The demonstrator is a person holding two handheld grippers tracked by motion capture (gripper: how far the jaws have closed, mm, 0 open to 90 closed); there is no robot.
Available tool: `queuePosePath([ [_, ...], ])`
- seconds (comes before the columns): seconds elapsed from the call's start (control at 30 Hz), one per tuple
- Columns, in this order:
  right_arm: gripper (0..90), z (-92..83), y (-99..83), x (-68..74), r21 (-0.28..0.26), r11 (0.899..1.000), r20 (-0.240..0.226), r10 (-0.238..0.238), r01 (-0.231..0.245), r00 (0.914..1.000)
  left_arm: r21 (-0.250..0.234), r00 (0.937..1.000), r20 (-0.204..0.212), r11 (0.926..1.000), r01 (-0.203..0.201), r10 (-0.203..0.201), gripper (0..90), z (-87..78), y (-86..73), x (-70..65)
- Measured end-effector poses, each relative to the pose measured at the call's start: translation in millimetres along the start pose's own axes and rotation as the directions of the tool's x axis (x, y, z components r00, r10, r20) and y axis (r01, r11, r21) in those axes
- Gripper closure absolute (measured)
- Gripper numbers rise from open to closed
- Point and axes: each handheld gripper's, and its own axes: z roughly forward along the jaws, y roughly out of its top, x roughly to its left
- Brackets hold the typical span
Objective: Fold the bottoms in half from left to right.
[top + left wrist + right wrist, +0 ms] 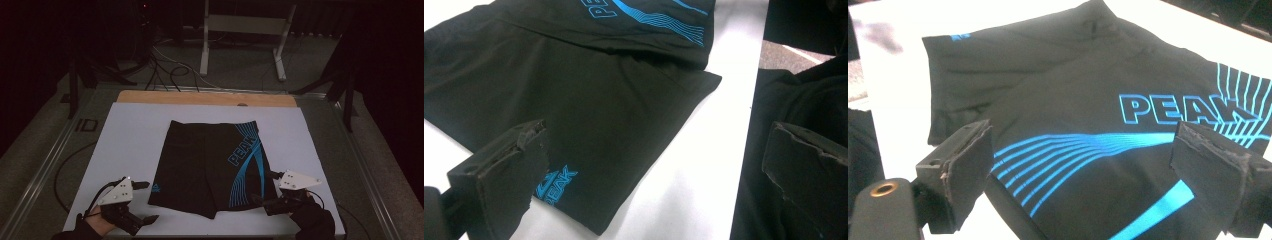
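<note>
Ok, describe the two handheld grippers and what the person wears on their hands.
Each of the left gripper and the right gripper has a black body, two black jaws with rough foam-like pads and a pale grey three-cornered plate on top. A thin dark cable trails from each. The right hand wears a black glove.

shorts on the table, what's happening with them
A person holds a two-jaw tool in each hand beside black shorts with blue PEAK lettering, lying flat on the white table. The left gripper sits off the near left hem, the right gripper at the near right hem. Both are open; nothing is gripped yet.
</note>
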Motion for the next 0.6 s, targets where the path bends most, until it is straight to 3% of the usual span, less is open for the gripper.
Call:
queuePosePath([
  [0.23,10.6,-4.8,14.9,-5.5,-0.02,1.0,0.01,0.0,0.001,1.0,-0.033,0.9996,-0.017,0.9992,0.022,-0.023,0.0,-8.3,9.6,3.5],
  [0.6,10.6,-6.6,39.7,-11.4,-0.031,0.999,0.028,-0.038,0.039,0.9989,-0.04,0.9987,-0.038,0.9987,0.033,-0.035,0.0,-18.8,19.0,8.0],
])
